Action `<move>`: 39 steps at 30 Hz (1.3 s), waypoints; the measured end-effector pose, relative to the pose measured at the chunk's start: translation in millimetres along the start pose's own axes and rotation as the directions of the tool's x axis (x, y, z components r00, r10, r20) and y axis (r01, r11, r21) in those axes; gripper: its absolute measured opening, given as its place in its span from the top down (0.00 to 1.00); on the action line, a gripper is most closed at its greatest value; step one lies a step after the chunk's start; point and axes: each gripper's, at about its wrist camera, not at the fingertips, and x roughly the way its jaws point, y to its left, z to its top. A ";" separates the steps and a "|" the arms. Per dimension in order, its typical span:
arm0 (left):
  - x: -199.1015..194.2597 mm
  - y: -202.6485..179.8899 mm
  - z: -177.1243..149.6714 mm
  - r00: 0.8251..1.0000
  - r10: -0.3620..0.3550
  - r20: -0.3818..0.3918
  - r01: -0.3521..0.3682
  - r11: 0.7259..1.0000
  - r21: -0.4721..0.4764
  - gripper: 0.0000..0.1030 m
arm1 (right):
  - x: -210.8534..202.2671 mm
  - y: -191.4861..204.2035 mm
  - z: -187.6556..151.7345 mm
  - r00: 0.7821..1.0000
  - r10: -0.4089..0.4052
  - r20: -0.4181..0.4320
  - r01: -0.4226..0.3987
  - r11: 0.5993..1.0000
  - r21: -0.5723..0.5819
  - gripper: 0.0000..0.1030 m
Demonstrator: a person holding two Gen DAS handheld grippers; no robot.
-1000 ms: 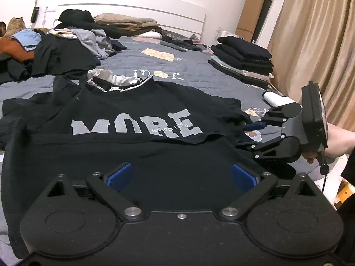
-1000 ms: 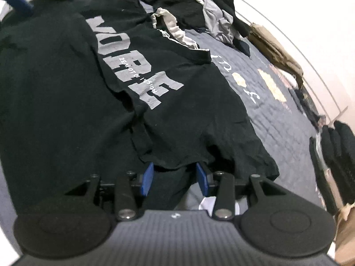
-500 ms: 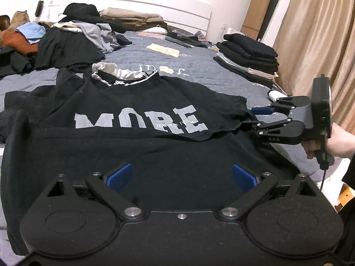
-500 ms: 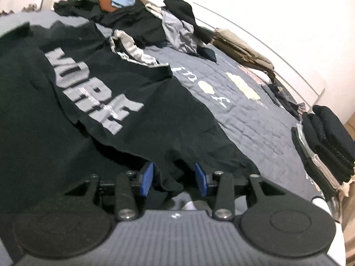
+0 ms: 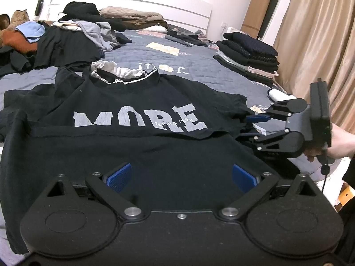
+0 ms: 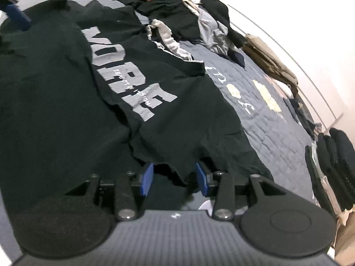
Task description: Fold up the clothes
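A black T-shirt (image 5: 137,110) with grey "MORE" lettering lies face up on the grey quilt, its lower part folded up over itself. It also shows in the right wrist view (image 6: 93,93). My left gripper (image 5: 180,176) is open, its blue pads wide apart just above the shirt's near fold, holding nothing. My right gripper (image 6: 174,178) is open at the shirt's right sleeve edge, with a flap of black cloth hanging between the pads. The right gripper also shows in the left wrist view (image 5: 255,126), at the shirt's right side.
The bed's grey quilt (image 5: 199,62) carries a heap of unfolded clothes (image 5: 66,37) at the back left and a stack of folded dark clothes (image 5: 248,53) at the right. A white headboard (image 5: 155,8) is behind. Beige curtains (image 5: 321,44) hang at the right.
My right gripper's jaws have widened around the sleeve edge, and it has dropped lower toward the bed. My left gripper stays open in place.
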 end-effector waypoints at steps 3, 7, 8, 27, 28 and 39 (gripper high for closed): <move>-0.3 -0.9 -0.4 1.000 -0.003 0.000 0.003 1.000 0.006 0.05 | 9.9 -8.4 -0.3 1.000 -0.024 0.002 0.023 0.994 0.103 0.61; -0.9 1.6 -0.3 1.000 0.000 0.001 0.000 1.000 -0.001 0.05 | 17.4 -33.4 -5.6 0.998 -0.065 -0.017 0.067 0.949 0.308 0.61; -1.1 2.3 0.0 1.000 0.001 0.002 -0.001 1.000 -0.004 0.05 | 18.1 -39.1 -7.8 0.997 -0.078 -0.021 0.080 0.930 0.358 0.61; -0.4 3.6 0.9 1.000 0.007 -0.005 -0.007 1.000 -0.006 0.05 | 1.0 -64.9 -32.0 0.989 0.144 -0.027 -0.097 0.779 0.620 0.60; -0.2 3.1 1.0 1.000 0.007 -0.005 -0.007 1.000 -0.004 0.05 | 3.2 -60.6 -31.9 0.989 0.142 -0.031 -0.093 0.787 0.610 0.60; -0.1 6.0 1.0 1.000 0.009 0.000 -0.009 1.000 -0.010 0.05 | -9.4 -83.5 -51.7 0.984 0.115 0.134 -0.174 0.504 0.846 0.90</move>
